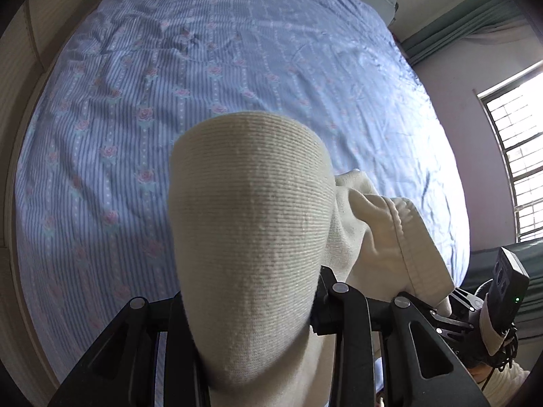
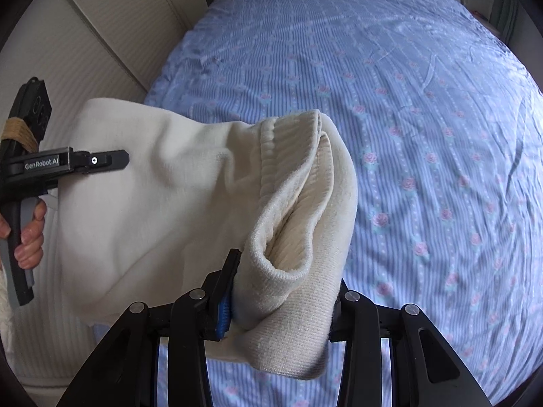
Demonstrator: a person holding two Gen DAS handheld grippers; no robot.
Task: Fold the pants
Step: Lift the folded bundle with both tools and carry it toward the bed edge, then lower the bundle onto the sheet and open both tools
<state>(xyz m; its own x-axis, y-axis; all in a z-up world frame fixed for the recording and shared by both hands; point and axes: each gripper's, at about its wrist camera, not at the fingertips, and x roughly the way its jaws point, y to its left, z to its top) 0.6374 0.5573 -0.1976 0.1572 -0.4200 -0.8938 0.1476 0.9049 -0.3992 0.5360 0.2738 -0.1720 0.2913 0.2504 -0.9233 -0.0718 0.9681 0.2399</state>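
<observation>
Pants (image 2: 176, 203): cream, finely ribbed knit, with a paler, fleecy inner face at the open hem. Bed sheet (image 1: 237, 78): light blue, patterned in thin white stripes running lengthwise, crossed by rows of small white dots and columns of pink roses on pale green leaves. Left gripper (image 2: 101, 161): black frame, grey trigger, white lettering, tan twine wound around its top. Right gripper (image 2: 281, 291): black, with a bright blue pad on one finger. Wardrobe doors (image 2: 101, 34) beside the bed: cream. Curtains (image 1: 451, 30): dull green.
</observation>
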